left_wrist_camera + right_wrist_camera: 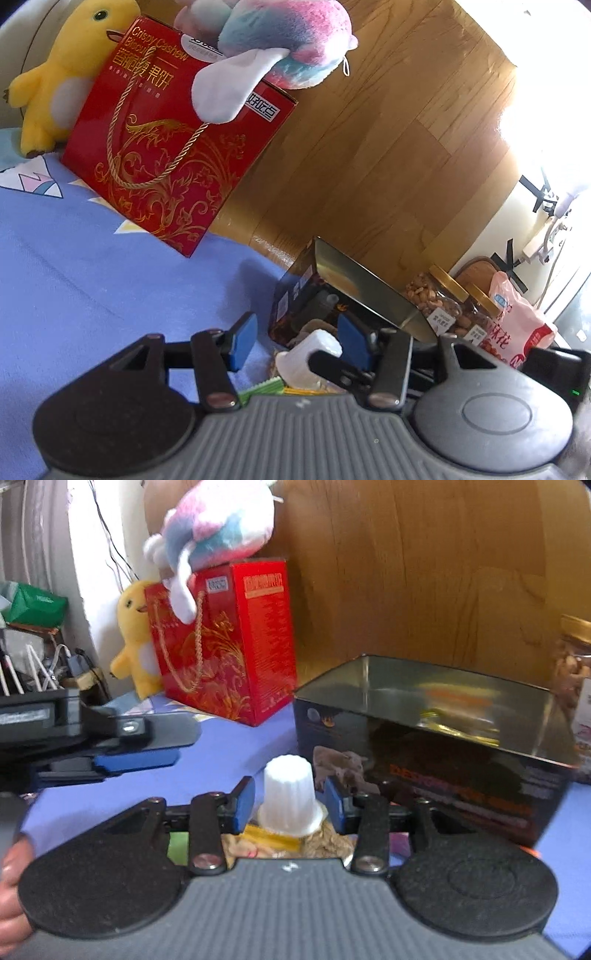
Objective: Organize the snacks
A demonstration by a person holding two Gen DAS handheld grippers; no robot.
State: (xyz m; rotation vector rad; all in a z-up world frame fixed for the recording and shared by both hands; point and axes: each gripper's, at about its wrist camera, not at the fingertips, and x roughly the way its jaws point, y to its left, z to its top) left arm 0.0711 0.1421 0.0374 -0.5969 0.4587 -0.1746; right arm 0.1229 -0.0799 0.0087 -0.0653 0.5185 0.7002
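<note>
Your right tool (289,805) sits low over the blue sheet (221,746), level and pointing at the wooden board behind. A white ridged cup (289,805) stands between its blue pads (245,803) with gaps on both sides, so it is released, not gripping. Just ahead and to its right is the open dark tin (424,746), with a nut jar (572,664) beyond it. Your left tool (299,341) comes in from the left, tilted, also released, the cup (314,356) near its right pad. Ahead and to its left stands a red gift box (173,147) with plush toys.
</note>
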